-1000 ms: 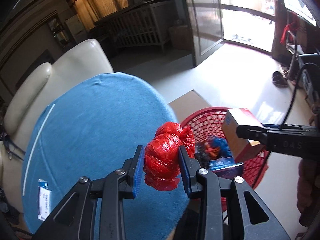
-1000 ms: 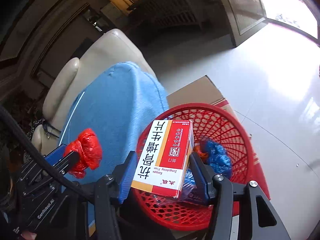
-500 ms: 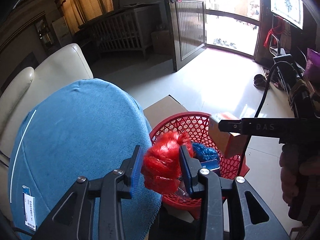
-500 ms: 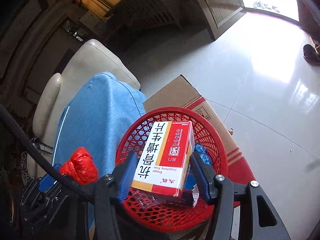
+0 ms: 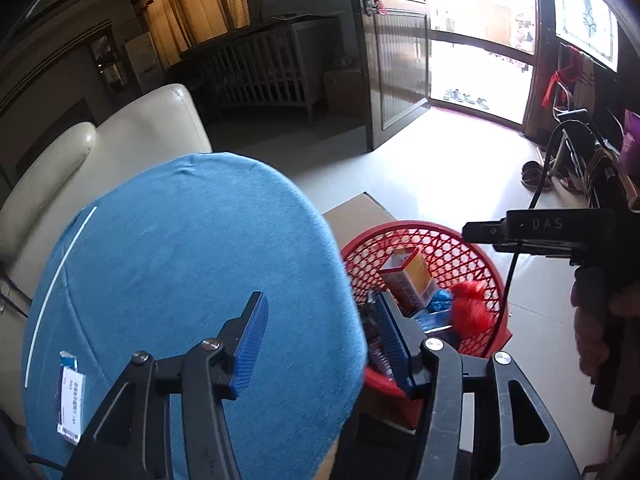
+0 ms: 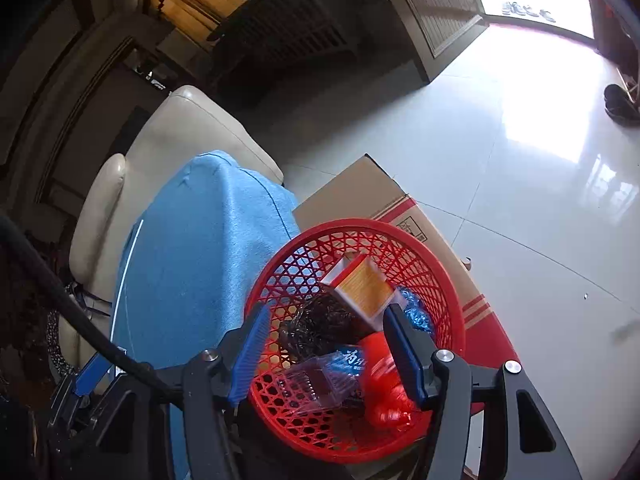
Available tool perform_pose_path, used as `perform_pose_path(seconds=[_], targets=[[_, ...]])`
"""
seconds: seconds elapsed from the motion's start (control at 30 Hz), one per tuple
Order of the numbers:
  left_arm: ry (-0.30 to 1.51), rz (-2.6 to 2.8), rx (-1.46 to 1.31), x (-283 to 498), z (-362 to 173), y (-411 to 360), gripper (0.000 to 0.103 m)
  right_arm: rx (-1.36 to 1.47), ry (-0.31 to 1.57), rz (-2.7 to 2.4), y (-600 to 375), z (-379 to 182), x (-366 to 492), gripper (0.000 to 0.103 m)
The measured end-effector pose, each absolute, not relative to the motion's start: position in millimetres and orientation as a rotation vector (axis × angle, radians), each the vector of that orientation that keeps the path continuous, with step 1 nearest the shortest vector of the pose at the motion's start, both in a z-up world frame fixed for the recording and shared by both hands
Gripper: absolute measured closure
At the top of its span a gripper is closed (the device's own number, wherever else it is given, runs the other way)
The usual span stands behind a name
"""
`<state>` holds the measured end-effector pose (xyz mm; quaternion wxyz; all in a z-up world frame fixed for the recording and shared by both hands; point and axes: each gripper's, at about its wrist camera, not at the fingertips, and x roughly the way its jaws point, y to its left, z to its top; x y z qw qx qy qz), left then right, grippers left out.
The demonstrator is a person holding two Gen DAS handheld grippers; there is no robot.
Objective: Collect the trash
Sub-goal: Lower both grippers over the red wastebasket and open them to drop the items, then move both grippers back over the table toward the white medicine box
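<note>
Leaning box (image 6: 362, 286), long axis tilted

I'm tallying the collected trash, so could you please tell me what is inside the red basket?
Inside the red basket: a red-and-yellow carton, a crumpled red bag, a clear plastic tray, a dark crinkled wrapper and blue plastic. Anything beneath them is covered.

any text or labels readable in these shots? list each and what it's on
"DAS": on the side of the black right gripper, seen from the left wrist.
Blue packet in the red basket: white Chinese characters, cut off, not readable.
Cardboard box under the basket: small printed symbols, too small to read.
Blue-and-white packet on the blue cloth: print and barcode, too small.
Orange box: blurred.
</note>
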<state>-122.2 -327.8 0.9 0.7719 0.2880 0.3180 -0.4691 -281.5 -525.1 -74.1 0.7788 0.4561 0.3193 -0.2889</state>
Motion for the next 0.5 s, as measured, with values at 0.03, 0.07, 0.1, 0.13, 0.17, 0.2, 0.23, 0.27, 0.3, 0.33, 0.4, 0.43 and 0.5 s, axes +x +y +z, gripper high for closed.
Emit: perform_pose_path(seconds=[0.03, 0.07, 0.1, 0.13, 0.17, 0.2, 0.23, 0.27, 0.3, 0.33, 0.4, 0.43, 0.5], targets=[[0.681, -1.002, 0.623, -119, 1, -321, 0.046, 0.98, 0.693, -0.62, -524, -73, -280, 0.04], [0.685, -0.984, 0.617, -115, 1, -314, 0.046, 0.974, 0.694, -0.612, -522, -72, -277, 0.04], [0.695, -0.962, 0.609, -109, 1, -304, 0.046, 0.969, 0.693, -0.606, -520, -71, -275, 0.04], [0.704, -0.943, 0.6, -104, 0, -296, 0.046, 0.965, 0.692, -0.6, -519, -69, -273, 0.04], [0.714, -0.912, 0.587, -97, -1, -284, 0.046, 0.959, 0.691, -0.594, -518, -68, -271, 0.04], [0.722, -0.886, 0.579, -92, -2, -275, 0.046, 0.954, 0.69, -0.587, -516, -66, -269, 0.04], [0.732, -0.856, 0.57, -86, -4, -264, 0.046, 0.951, 0.688, -0.58, -515, -64, -267, 0.04], [0.748, -0.814, 0.554, -78, -6, -248, 0.046, 0.949, 0.684, -0.573, -514, -62, -265, 0.04], [0.76, -0.784, 0.54, -72, -8, -237, 0.046, 0.943, 0.68, -0.565, -512, -60, -262, 0.04], [0.775, -0.751, 0.524, -66, -10, -224, 0.046, 0.934, 0.677, -0.556, -510, -57, -258, 0.04], [0.804, -0.666, 0.484, -50, -14, -190, 0.046, 0.916, 0.675, -0.537, -506, -52, -249, 0.04], [0.813, -0.638, 0.469, -45, -15, -178, 0.046, 0.907, 0.674, -0.528, -504, -49, -245, 0.04], [0.835, -0.566, 0.424, -30, -17, -146, 0.046, 0.883, 0.677, -0.503, -497, -43, -232, 0.04]])
